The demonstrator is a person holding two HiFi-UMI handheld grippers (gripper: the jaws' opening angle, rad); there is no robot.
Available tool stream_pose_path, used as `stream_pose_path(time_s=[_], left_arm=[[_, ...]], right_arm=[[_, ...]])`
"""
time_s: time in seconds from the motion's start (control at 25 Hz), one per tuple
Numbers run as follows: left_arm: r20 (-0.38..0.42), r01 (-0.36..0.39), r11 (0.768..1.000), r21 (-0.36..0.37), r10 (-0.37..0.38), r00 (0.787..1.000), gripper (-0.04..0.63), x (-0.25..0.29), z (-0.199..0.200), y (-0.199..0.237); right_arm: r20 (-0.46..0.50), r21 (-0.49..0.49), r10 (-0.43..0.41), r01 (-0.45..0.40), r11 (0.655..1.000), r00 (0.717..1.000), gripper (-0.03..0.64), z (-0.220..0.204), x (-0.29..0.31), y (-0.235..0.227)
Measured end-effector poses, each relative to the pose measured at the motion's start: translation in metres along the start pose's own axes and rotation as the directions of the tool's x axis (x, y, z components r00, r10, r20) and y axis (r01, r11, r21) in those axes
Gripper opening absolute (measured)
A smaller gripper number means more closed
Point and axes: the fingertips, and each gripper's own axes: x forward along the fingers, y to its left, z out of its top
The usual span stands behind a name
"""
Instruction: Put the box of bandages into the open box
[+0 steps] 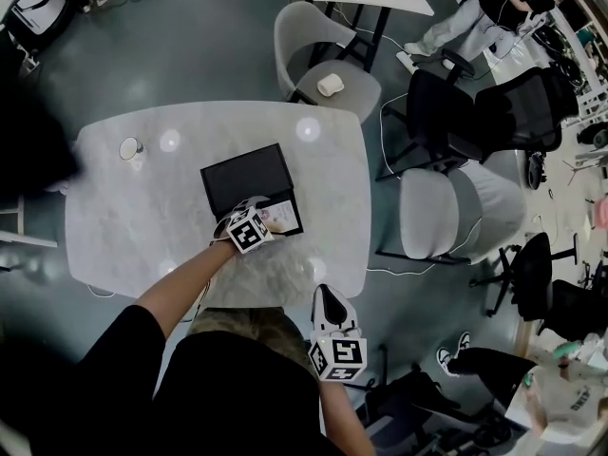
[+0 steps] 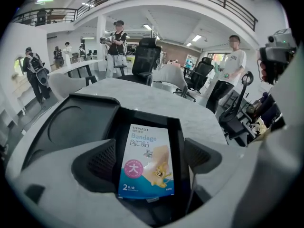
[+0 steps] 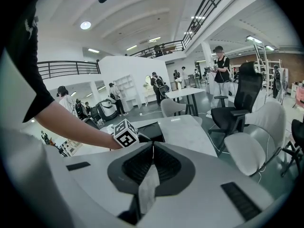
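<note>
The bandage box [image 2: 145,161], white and blue with a cartoon print, lies flat inside the open black box [image 2: 76,118] on the white table [image 1: 123,217]. In the head view the bandage box [image 1: 281,218] shows in the near right part of the black box [image 1: 245,177]. My left gripper [image 2: 151,158] stands open astride the bandage box, one pad on each side, the right pad clearly apart from it. The left gripper [image 1: 255,207] reaches in from the table's near side. My right gripper [image 3: 152,146] is shut and held off the table by my body [image 1: 326,300].
A crumpled clear plastic bag [image 1: 271,274] lies at the table's near edge. A small round object [image 1: 130,147] sits at the table's far left. Grey chairs [image 1: 446,212] stand to the right, another chair [image 1: 323,65] beyond the table. People stand in the background.
</note>
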Motion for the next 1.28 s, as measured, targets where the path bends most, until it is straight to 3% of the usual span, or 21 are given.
stream_pose_path(time_s=[0.24,0.36,0.56,0.64,0.8,1.0,1.08,1.16,1.28], left_arm=[[0.016,-0.022,1.0,-0.007,0.022,1.0,0.446,-0.013,0.001,-0.002],[0.079,-0.049,0.997,-0.055,0.053,0.995,0.446,-0.035,0.014,-0.001],[0.235,-0.164,0.976,-0.144,0.195,0.952,0.445,-0.1,0.04,-0.009],[0.313,-0.173,0.962,-0.214,0.235,0.92,0.445,-0.135,0.047,-0.03],[0.45,-0.167,0.909,-0.381,0.341,0.825,0.402,-0.215,0.054,-0.064],[0.571,-0.161,0.861,-0.483,0.449,0.687,0.212,-0.3,0.065,-0.098],[0.601,-0.159,0.848,-0.506,0.479,0.64,0.122,-0.325,0.062,-0.106],[0.604,-0.184,0.838,-0.514,0.505,0.616,0.065,-0.344,0.053,-0.107],[0.588,-0.181,0.823,-0.538,0.52,0.619,0.025,-0.368,0.034,-0.105]], right_arm=[[0.02,-0.008,-0.003,0.003,1.0,1.0,0.014,0.005,-0.005,0.0],[0.042,-0.017,-0.001,0.002,1.0,0.999,0.014,0.011,-0.006,-0.004],[0.119,-0.032,0.011,-0.007,0.999,0.993,0.014,0.029,-0.01,-0.014],[0.155,-0.042,-0.007,0.014,0.999,0.988,0.013,0.034,-0.015,-0.015],[0.186,-0.059,0.038,-0.028,0.998,0.982,0.013,0.047,-0.011,0.004],[0.208,-0.089,0.106,-0.089,0.992,0.972,0.014,0.066,-0.02,0.038],[0.214,-0.099,0.126,-0.107,0.989,0.969,0.014,0.07,-0.024,0.052],[0.22,-0.109,0.13,-0.108,0.988,0.967,0.014,0.072,-0.026,0.065],[0.24,-0.12,0.103,-0.076,0.99,0.965,0.013,0.076,-0.027,0.081]])
